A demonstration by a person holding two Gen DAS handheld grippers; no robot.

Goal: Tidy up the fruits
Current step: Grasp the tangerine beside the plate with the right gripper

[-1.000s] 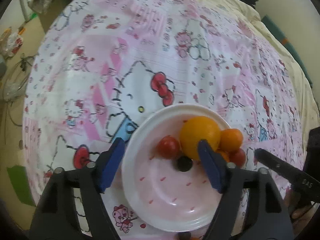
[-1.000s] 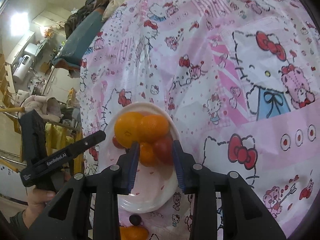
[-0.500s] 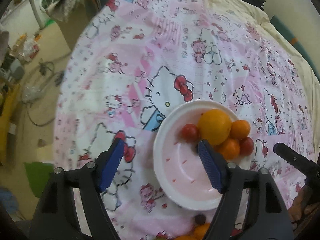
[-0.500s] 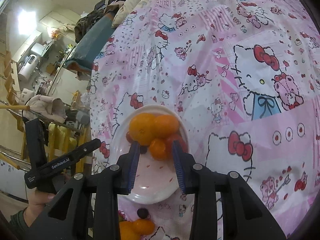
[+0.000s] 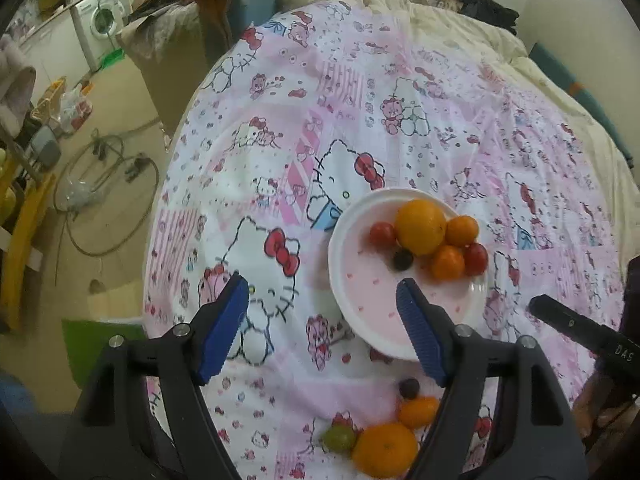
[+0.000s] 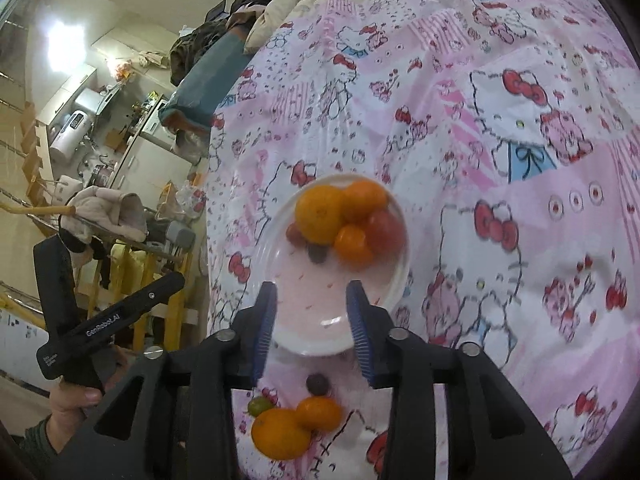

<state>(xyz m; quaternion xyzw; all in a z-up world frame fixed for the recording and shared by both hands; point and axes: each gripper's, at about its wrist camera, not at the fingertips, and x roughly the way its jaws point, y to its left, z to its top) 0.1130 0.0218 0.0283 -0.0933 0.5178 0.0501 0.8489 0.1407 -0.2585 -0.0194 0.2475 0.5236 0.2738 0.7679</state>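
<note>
**Both grippers pulled back from the plate; four fruits left on the cloth**

Over the last second I have drawn both grippers back and up from the plate [image 5: 340,280]. It filled the lower frame of both wrist views a second ago; now it sits further off, and the loose fruit near me has come into view.

My left gripper [image 5: 324,330] is spread wide and holds nothing. My right gripper [image 6: 312,330] is open more narrowly, also unloaded.

On the plate, bunched at the far side: a large orange [image 5: 420,226], two small oranges [image 5: 462,230] [image 5: 447,262], two red tomatoes [image 5: 382,233] [image 5: 476,258] and a dark grape [image 5: 402,259].

Off the plate, on the patterned cloth [image 5: 360,112] just beside its near rim: a dark grape [image 6: 317,384], a small orange [image 6: 319,413], a large orange [image 6: 280,434] and a green fruit [image 6: 259,406], the last three touching.

Judgement: a drop-off is complete and I am between placements. The task is roughly over half done. The near grape looks the easiest next pick, though it is small and round and may roll.
</note>
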